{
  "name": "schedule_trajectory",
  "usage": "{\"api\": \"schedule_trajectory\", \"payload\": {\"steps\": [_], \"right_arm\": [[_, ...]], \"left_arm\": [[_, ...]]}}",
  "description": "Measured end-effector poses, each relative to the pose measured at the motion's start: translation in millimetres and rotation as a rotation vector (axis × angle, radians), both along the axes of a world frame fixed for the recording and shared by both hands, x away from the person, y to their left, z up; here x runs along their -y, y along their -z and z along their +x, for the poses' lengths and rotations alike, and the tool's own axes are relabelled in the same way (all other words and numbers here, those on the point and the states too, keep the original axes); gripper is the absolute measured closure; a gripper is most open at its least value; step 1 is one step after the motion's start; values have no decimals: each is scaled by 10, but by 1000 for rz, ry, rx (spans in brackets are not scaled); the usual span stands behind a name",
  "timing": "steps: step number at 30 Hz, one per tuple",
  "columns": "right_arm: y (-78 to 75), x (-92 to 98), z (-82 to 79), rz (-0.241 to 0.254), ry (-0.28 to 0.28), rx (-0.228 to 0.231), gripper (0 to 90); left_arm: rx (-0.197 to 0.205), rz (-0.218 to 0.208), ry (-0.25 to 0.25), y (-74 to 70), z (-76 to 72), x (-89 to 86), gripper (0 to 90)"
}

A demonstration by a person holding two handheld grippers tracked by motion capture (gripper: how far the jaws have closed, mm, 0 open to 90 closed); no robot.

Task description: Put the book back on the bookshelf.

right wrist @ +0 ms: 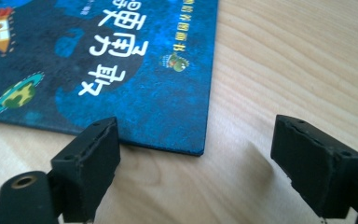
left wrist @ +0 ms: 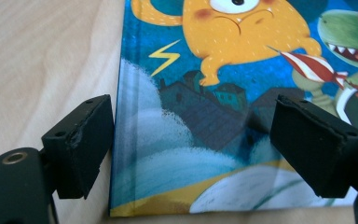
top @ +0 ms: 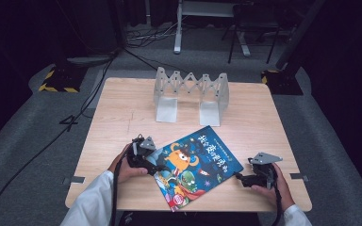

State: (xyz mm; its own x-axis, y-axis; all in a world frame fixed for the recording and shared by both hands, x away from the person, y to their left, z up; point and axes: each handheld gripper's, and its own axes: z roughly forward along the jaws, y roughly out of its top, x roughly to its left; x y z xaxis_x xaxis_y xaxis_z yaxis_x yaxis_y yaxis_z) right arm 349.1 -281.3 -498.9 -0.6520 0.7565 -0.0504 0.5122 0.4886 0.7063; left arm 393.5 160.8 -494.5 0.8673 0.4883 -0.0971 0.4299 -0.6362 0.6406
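A blue picture book (top: 195,165) with an orange monster on its cover lies flat and askew near the table's front edge. My left gripper (top: 159,166) is at the book's left side. In the left gripper view it (left wrist: 198,144) stands open, one jaw beside the spine edge and the other over the cover (left wrist: 214,93), with nothing pinched. My right gripper (top: 238,176) is low at the book's right corner. Its own view shows it (right wrist: 203,165) open, the book's corner (right wrist: 186,135) lying on the table just ahead of the jaws.
A grey folding metal book stand (top: 191,92) sits upright at the back middle of the wooden table (top: 122,108). The person's white sleeves come in from the bottom edge. Beyond the table are grey floor, cables and dark stands.
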Motion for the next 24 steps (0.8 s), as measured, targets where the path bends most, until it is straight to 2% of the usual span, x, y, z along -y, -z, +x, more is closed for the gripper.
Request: {"api": "schedule_trajectory", "payload": {"steps": [3, 8, 10, 12, 14, 15, 17, 19, 21, 23, 24], "right_arm": [[-4, -21, 30, 1, -1, 3, 155], [3, -63, 124, 3, -4, 9, 148], [10, -104, 169, -10, 18, 24, 177], [9, -140, 190, -3, 21, 38, 248], [7, -208, 219, -15, 37, 61, 277], [7, -208, 219, -15, 37, 61, 277], [5, -246, 241, -20, 45, 67, 291], [5, -285, 275, -22, 60, 69, 290], [3, -316, 304, -26, 71, 70, 296], [2, -324, 302, -12, 63, 50, 283], [5, -322, 293, -2, 48, 37, 282]], "left_arm": [[-14, -6, -3, 7, -74, -54, 145], [-13, -3, 5, 7, -225, -136, 144], [-11, -12, -1, 17, -302, -178, 141], [-7, -24, -17, 29, -379, -217, 142], [-2, -29, -40, 36, -482, -258, 142], [-2, -29, -40, 36, -482, -258, 142], [2, -37, -49, 45, -573, -301, 141], [20, -23, -43, 53, -668, -332, 141], [71, 23, -29, 66, -749, -317, 139], [68, 21, -49, 65, -790, -315, 133], [52, 0, -61, 67, -797, -324, 133]]}}
